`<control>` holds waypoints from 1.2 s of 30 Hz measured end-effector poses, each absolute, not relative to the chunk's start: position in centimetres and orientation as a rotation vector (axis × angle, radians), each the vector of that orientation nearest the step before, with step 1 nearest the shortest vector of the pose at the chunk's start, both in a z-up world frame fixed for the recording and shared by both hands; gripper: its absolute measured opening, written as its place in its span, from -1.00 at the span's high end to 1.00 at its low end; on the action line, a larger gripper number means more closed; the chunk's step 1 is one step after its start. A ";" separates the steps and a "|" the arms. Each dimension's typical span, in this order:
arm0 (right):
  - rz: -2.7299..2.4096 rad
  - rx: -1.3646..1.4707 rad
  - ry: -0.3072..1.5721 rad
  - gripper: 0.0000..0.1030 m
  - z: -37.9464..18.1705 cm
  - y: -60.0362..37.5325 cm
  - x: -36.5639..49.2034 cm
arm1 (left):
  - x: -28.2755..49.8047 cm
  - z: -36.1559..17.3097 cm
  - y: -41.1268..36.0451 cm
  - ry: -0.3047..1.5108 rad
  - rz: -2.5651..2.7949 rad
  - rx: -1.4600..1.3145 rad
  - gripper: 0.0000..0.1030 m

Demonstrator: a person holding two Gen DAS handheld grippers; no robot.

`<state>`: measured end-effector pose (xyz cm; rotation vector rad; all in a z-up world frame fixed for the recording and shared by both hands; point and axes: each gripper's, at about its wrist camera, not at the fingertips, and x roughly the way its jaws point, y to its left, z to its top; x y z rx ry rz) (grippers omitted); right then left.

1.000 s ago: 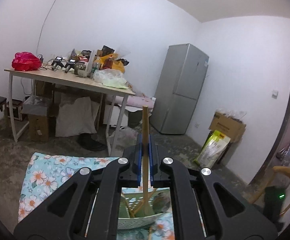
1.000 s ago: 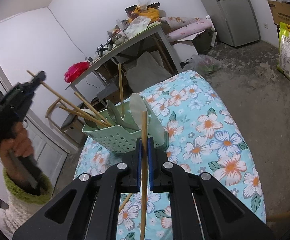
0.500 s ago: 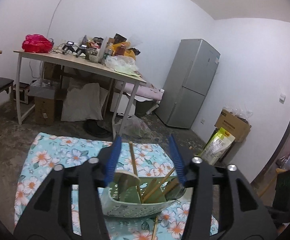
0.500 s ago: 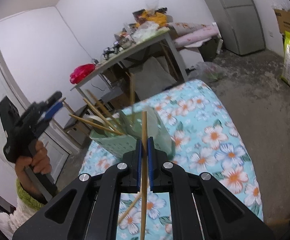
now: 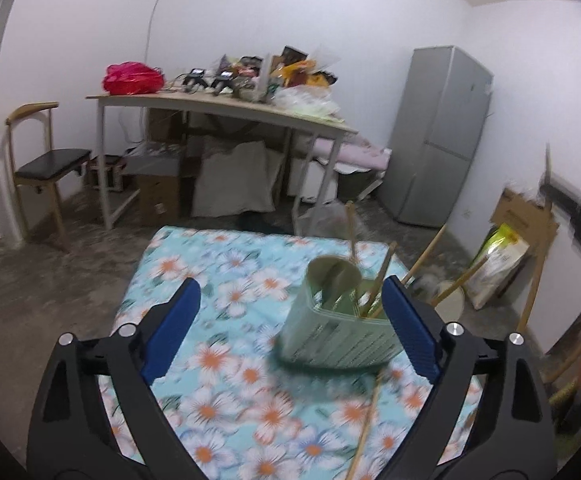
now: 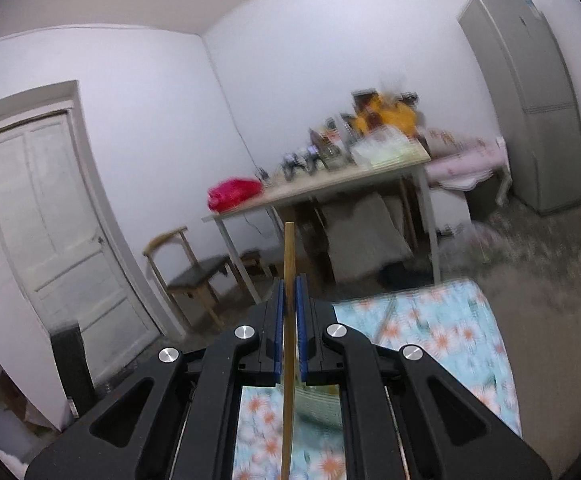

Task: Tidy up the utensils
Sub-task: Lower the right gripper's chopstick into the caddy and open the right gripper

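Note:
A pale green slotted basket (image 5: 330,332) stands on the floral cloth (image 5: 218,280) and holds spoons and several wooden chopsticks (image 5: 380,280). My left gripper (image 5: 290,284) hangs just short of it. Its jaws are opening wide and its blue pads press on nothing; the basket shows ahead, near the right finger. One loose chopstick (image 5: 366,424) lies on the cloth in front of the basket. My right gripper (image 6: 290,280) is shut on an upright chopstick (image 6: 289,248), raised above the cloth (image 6: 450,340). Only a strip of the basket (image 6: 318,404) shows beneath it.
A cluttered wooden desk (image 5: 218,104) with a red bag (image 5: 132,78) stands behind, with a chair (image 5: 46,160) to its left. A grey fridge (image 5: 438,136) is at the back right. A cardboard box (image 5: 518,212) and a yellow-green bag (image 5: 498,256) sit by the wall. A white door (image 6: 50,220) is on the left.
My left gripper let go of its chopstick, which now stands in the basket, opened wide and drew back lower. My right gripper rose with its chopstick, so the basket dropped beneath it.

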<state>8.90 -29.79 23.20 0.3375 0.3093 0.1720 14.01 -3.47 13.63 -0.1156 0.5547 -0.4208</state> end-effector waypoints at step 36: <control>0.066 -0.066 0.193 -0.04 24.0 -24.1 15.0 | 11.9 9.0 -1.5 0.662 -0.254 -0.076 -0.81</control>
